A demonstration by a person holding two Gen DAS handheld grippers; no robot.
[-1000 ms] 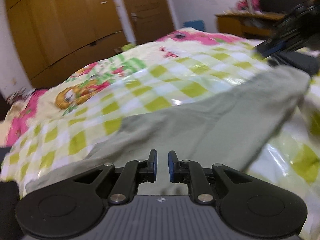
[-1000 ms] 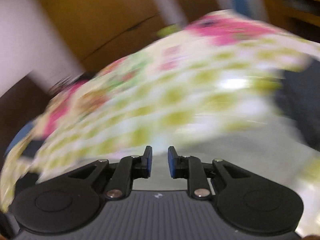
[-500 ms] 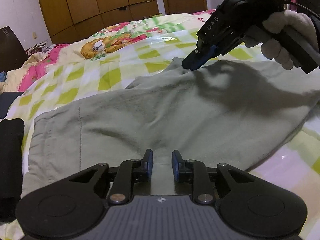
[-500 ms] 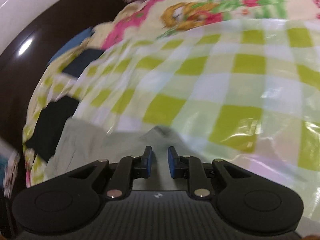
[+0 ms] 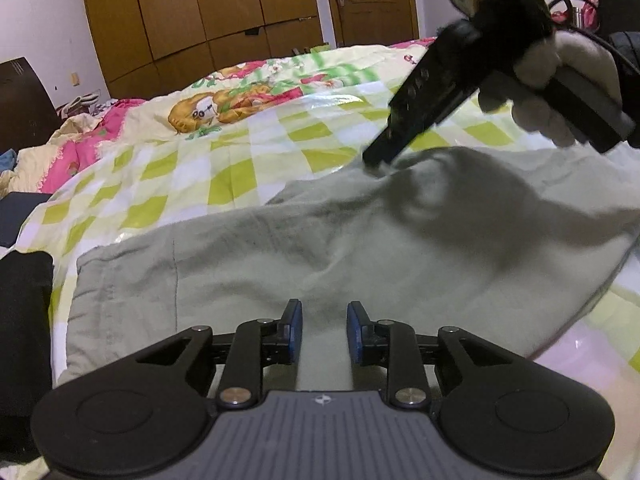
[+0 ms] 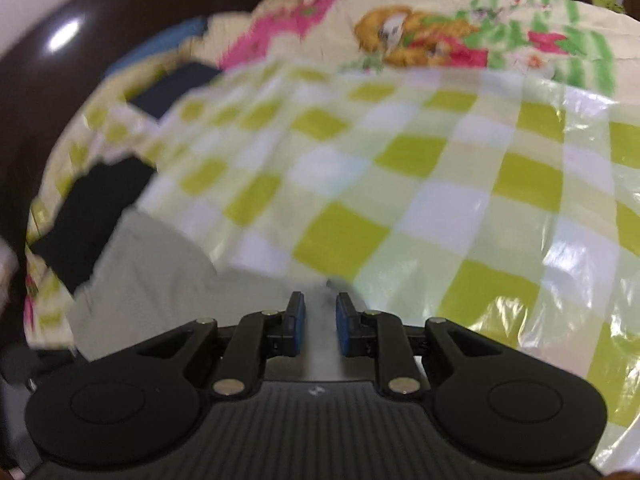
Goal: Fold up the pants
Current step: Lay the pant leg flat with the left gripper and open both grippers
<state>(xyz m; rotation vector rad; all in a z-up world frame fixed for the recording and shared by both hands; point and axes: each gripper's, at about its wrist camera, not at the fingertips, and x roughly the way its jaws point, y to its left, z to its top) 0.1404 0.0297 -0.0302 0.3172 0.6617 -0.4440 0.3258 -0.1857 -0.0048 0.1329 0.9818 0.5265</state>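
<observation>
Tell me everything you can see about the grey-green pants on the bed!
The pants are pale grey-green, soft and fleecy-looking, with a stitched band along their left edge. They lie spread out, a bit rumpled, on the checked green, yellow and white bedcover, next to something black. The right claw meets their far edge, where the cloth bunches up slightly; in its own view, cloth sits between its blue pads. The left claw hangs over the near edge, jaws apart, gripping nothing.
</observation>
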